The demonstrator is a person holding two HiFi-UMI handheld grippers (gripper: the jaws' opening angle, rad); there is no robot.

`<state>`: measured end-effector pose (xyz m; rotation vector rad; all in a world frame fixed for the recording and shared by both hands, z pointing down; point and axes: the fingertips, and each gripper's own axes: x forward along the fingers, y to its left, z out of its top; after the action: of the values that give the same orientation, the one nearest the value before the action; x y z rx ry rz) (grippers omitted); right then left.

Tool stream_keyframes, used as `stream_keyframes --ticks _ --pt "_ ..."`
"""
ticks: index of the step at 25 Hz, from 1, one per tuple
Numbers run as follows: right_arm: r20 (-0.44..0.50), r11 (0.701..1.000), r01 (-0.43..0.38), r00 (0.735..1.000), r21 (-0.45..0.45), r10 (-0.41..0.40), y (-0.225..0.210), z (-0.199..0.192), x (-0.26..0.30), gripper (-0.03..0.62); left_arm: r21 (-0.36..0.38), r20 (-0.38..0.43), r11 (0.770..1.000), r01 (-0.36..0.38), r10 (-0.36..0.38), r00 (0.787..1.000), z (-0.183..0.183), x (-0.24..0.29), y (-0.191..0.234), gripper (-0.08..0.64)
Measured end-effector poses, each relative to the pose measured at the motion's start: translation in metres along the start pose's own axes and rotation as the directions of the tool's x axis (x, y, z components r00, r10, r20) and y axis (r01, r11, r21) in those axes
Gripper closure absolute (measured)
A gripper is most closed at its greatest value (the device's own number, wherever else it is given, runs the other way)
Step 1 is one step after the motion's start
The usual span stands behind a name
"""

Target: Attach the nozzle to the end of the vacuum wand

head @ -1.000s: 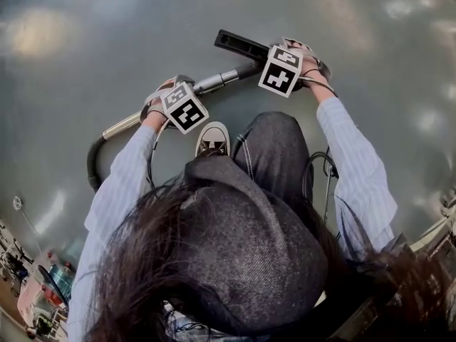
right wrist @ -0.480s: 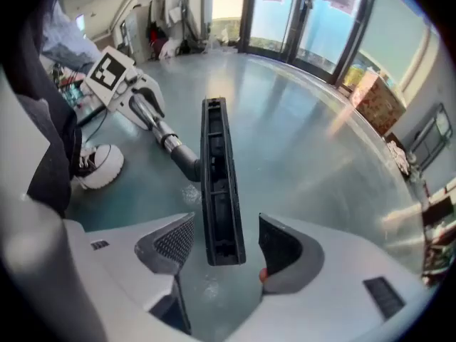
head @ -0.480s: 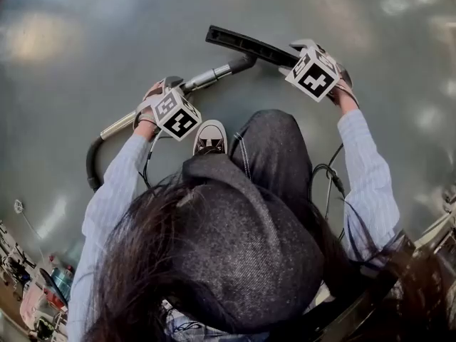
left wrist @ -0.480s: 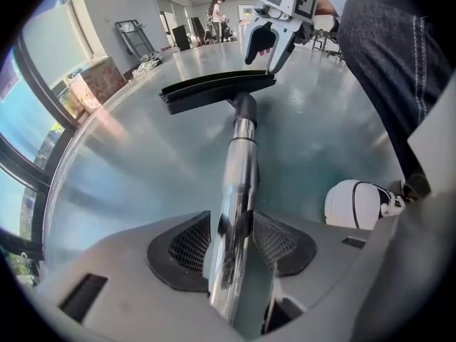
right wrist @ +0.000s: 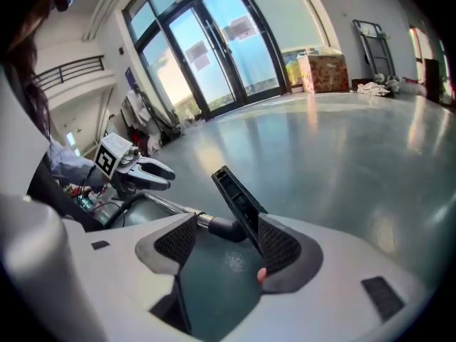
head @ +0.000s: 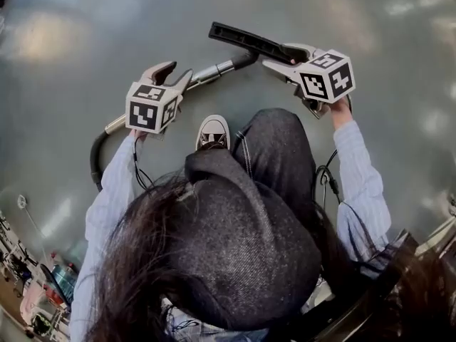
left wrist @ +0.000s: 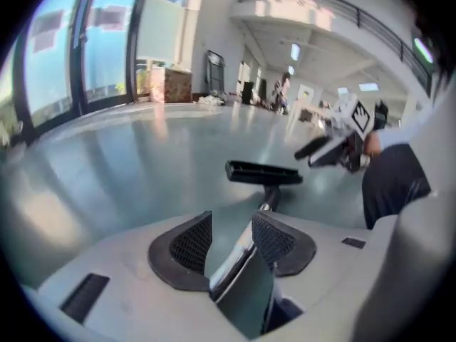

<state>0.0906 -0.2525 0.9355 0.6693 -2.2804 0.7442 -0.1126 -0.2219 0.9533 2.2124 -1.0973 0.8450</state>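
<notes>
Black nozzle (head: 246, 41) on wand (head: 210, 71) lies between left tool (head: 182, 68) and right tool (head: 273, 55) — jaws apart, empty.

Wand (head: 214, 70), past the jaws of the left gripper (left wrist: 231, 223): bright metal, polished, mirror-like.
Nozzle (head: 246, 41), past the jaws of the right gripper (right wrist: 228, 234): black plastic, matt, smooth.
Gripper shells: pale grey plastic, matt. Pads (left wrist: 191, 242): black, cross-hatched, rough.
Floor (head: 107, 20) below both jaws: grey, smooth, glossy.
Trousers (head: 278, 148): dark denim cloth.
</notes>
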Motion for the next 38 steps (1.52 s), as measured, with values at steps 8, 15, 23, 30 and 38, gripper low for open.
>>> stream_keyframes --ticks 8,15,23,30,38 --pt "0.118 0.996 -0.071 0.991 0.051 0.064 0.042 0.012 0.008 0.341 -0.393 0.264 0.903 0.172 -0.068 0.962 0.043 -0.004 -0.012 0.407" --pt "0.303 0.975 -0.099 0.952 0.199 0.035 0.029 0.023 0.008 0.571 -0.280 0.239 0.949 0.148 -0.080 0.968 0.041 0.011 -0.031 0.551" --pt "0.236 0.944 -0.004 0.969 0.329 -0.078 0.023 0.012 0.023 0.586 -0.288 0.177 0.954 0.077 -0.026 0.984 0.038 -0.018 -0.013 0.554" --pt "0.201 0.929 -0.021 0.978 0.368 -0.058 0.097 0.042 0.019 0.586 -0.332 0.076 0.942 0.050 -0.026 0.997 0.016 -0.076 -0.016 0.555" --pt "0.150 0.896 -0.055 0.989 0.441 -0.013 0.168 0.080 -0.028 0.586 -0.380 0.047 0.925 0.011 0.007 0.999 0.037 -0.158 -0.033 0.555"
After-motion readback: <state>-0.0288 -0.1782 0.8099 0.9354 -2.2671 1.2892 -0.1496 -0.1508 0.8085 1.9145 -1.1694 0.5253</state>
